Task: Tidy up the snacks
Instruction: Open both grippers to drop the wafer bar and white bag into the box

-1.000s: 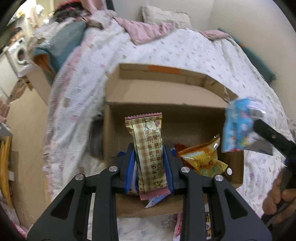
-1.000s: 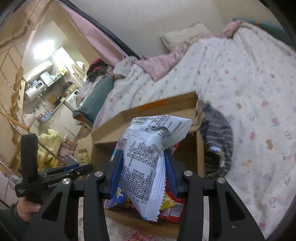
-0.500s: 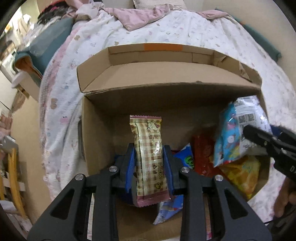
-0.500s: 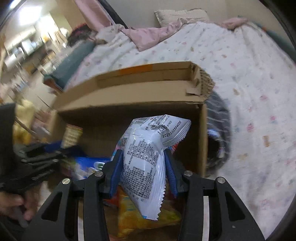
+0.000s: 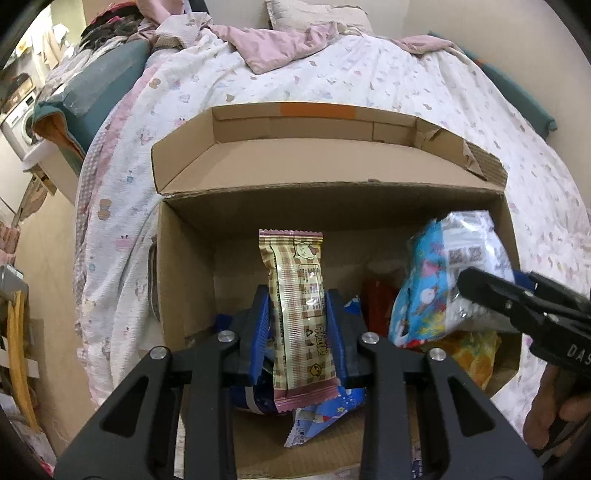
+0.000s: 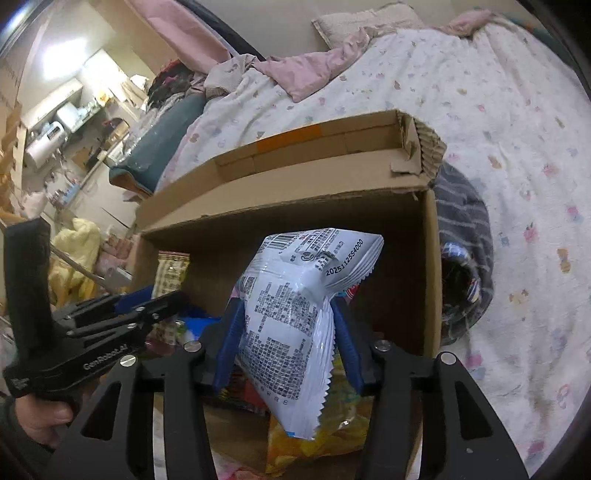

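Both claws reach into our cardboard box (image 5: 192, 266), which sits on the bed (image 5: 369, 85) with its flap folded back at twelve o'clock. Our left claw (image 5: 298, 325) is clenched on a tan checked snack bar (image 5: 295, 295), held upright over the box's left half. Our right claw (image 6: 288, 328) carries a white and blue snack bag (image 6: 291, 317) over the right half, at three o'clock from the bar; its jaws have just been opening, and the bag sits between the blue pads, the left pad at its edge, a sliver of gap at the right one.

Loose packets already crowd the box floor under both claws: one blue packet (image 5: 321, 413) below the bar, one red packet (image 5: 376, 306) behind, one yellow bag (image 6: 314, 443) beneath the white bag. Outside the right wall lies one dark striped cloth (image 6: 465, 236). We count two claws, two held snacks, one box, and one pink blanket (image 5: 284, 48) with one pillow (image 5: 314, 14) at twelve o'clock.
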`<move>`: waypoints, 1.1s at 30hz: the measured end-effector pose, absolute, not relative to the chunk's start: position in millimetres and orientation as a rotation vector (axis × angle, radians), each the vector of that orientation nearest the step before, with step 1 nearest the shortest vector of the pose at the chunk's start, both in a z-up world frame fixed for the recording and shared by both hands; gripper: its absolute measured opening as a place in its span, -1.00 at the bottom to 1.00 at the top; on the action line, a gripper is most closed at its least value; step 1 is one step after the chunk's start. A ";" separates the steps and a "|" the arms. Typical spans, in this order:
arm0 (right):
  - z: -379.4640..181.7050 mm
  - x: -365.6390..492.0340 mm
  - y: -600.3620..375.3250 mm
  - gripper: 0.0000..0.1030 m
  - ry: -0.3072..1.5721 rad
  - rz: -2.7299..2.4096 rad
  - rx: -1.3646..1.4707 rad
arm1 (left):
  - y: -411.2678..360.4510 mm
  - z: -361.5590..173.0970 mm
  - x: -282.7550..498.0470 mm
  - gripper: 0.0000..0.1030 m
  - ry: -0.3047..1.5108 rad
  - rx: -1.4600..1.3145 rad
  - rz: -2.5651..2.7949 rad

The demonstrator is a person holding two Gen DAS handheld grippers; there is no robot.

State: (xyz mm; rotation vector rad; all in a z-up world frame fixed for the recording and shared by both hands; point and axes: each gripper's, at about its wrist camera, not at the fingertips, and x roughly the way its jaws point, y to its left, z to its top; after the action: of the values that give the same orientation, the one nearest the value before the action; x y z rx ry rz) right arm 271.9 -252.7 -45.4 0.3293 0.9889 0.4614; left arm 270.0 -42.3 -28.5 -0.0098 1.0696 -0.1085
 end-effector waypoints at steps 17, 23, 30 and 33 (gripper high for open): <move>-32.0 272.4 -263.6 0.86 0.914 0.471 0.400 | -45.7 -8.1 256.3 0.52 0.975 0.021 -0.127; -28.6 270.9 -256.6 0.86 0.910 0.484 0.361 | -42.8 -15.1 257.4 0.52 1.001 0.017 -0.114; -26.6 270.2 -256.9 0.86 0.907 0.481 0.366 | -41.1 -15.6 256.7 0.52 0.997 0.010 -0.109; -23.5 268.3 -261.4 0.86 0.906 0.469 0.386 | -38.6 -14.4 255.8 0.52 0.998 -0.003 -0.101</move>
State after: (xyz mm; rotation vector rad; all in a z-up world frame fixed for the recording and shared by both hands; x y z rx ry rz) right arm 268.3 -261.4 -23.5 0.3855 0.9055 0.4694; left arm 255.8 -38.6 -14.4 -0.0029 0.9981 -0.1006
